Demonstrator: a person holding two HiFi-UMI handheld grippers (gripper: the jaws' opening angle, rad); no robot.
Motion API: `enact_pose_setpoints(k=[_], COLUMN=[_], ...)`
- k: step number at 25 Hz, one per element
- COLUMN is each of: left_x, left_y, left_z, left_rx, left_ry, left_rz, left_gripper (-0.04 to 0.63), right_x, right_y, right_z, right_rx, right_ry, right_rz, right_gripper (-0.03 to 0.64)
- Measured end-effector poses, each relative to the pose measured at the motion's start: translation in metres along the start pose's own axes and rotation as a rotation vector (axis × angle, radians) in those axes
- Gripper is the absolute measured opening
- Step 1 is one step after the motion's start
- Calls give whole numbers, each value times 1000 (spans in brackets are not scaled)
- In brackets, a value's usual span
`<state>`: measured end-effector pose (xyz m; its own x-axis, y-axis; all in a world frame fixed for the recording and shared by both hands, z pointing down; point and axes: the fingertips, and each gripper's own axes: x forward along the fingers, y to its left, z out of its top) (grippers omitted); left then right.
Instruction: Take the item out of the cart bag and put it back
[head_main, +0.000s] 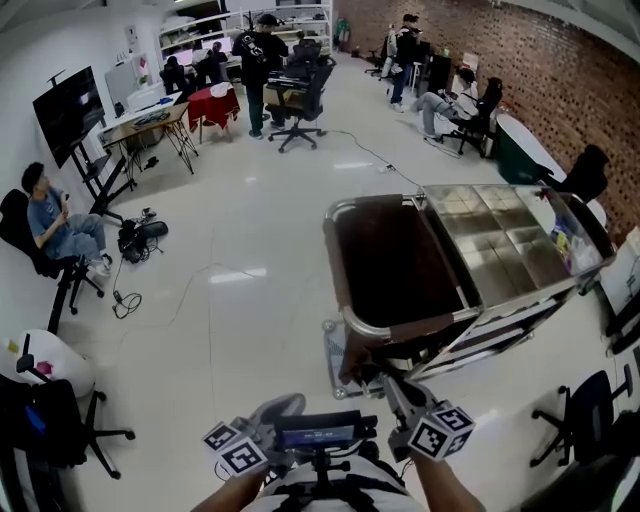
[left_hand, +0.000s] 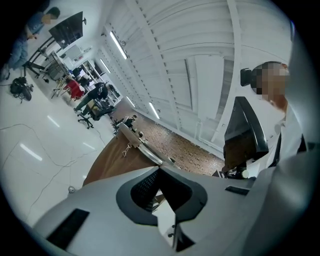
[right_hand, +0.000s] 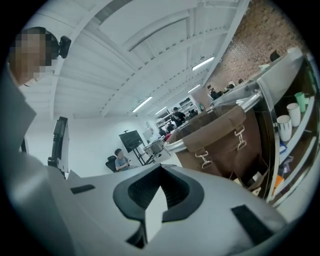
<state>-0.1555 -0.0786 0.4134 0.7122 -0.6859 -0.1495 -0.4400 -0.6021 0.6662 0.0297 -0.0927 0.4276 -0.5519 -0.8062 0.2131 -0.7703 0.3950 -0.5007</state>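
A wide white floor (head_main: 250, 250) runs out to a brick wall (head_main: 470, 40) on the far right, where I am working a steel-topped service cart (head_main: 500, 240) standing right of centre. The brown cart bag (head_main: 390, 265) hangs from the rail at the cart's near-left end, its mouth open and its inside too dark for me to make out any item. From the right side the bag's buckled straps show, with cups (right_hand: 284, 125) on the cart's shelves to its right. Both tools are low and near me, just short of the bag's near edge. The left tool (left_hand: 162, 195) has its jaws drawn together with nothing between them. The right tool (right_hand: 157, 197) is likewise closed and empty. No item lies out on the cart top or the floor that I can see, so I judge it to be down in the bag. Whether the lift-out is yet to come or the whole round trip is over, these views do not settle. If it is to come, everything is left: reach in, grasp, lift clear, return.
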Motion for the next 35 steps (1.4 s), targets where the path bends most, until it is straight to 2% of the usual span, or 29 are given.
enact_pose_setpoints(k=[5,9,16,26,32,35], left_x=[24,37,54,65,65,63], left_y=[-13,-18,-28,-31,-28,-25], left_z=[-20,-26,-43,-54,-50,-46], left_rx=[-12,-24,-29,-33,-35,-35], left_ry=[14,15,33,71,66,59], left_rz=[-18,-5,3,22,27,35], left_gripper=[3,3,3,5,5,5], right_x=[-12,-22,-32,-35,-34,-30], right_y=[-16,-33,-46,-64,-58,-55], right_z=[14,17,22,16,31,35], right_rx=[-75,-57,0,-27,-11,-13], right_ry=[2,3,-2,73,-26,-43], right_rz=[-7,-26,15,-18,17,31], right_gripper=[0,0,0,0,0,0])
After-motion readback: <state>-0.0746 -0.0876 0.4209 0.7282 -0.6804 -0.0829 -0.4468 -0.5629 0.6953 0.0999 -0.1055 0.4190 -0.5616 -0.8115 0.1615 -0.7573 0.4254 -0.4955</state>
